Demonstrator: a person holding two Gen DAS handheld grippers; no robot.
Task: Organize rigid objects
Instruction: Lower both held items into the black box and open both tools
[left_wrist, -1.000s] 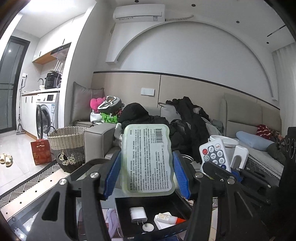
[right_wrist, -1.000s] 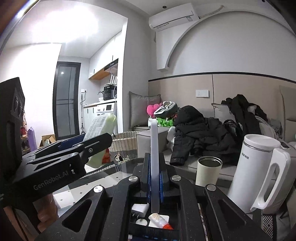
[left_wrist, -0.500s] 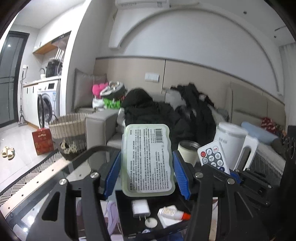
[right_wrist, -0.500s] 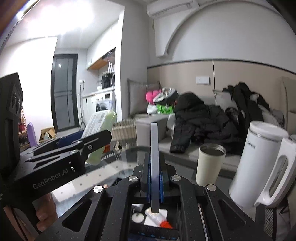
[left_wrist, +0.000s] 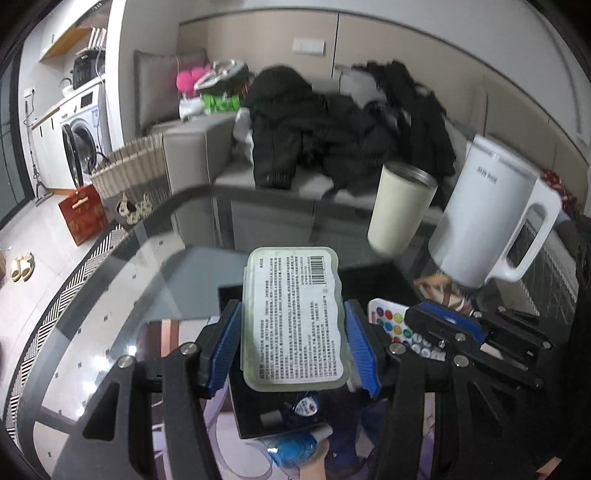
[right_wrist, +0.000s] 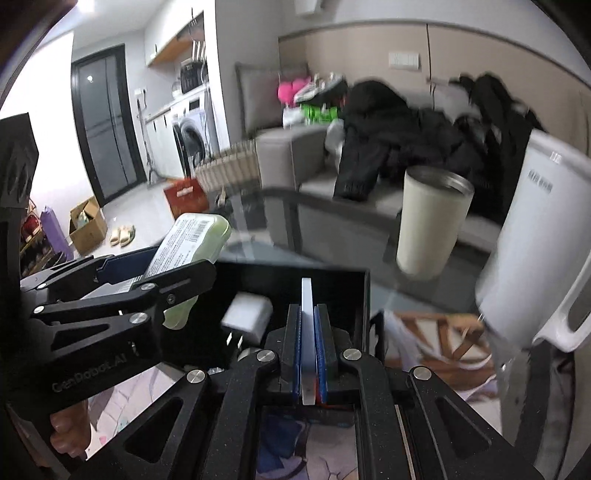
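You have bare glass table to your left. On your right the tumbler and white kettle stand close together, blocking the black tray's far side.

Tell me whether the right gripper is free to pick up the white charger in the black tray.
Probably not yet: the right gripper is shut on the remote, so its fingers are occupied, though the charger lies uncovered just left of it.

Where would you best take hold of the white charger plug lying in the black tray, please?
Grip the white charger plug across its two flat side faces, coming down from above. Its blocky body lies in the black tray, prongs pointing toward the camera, so the sides look freest; the left gripper crowds its left.
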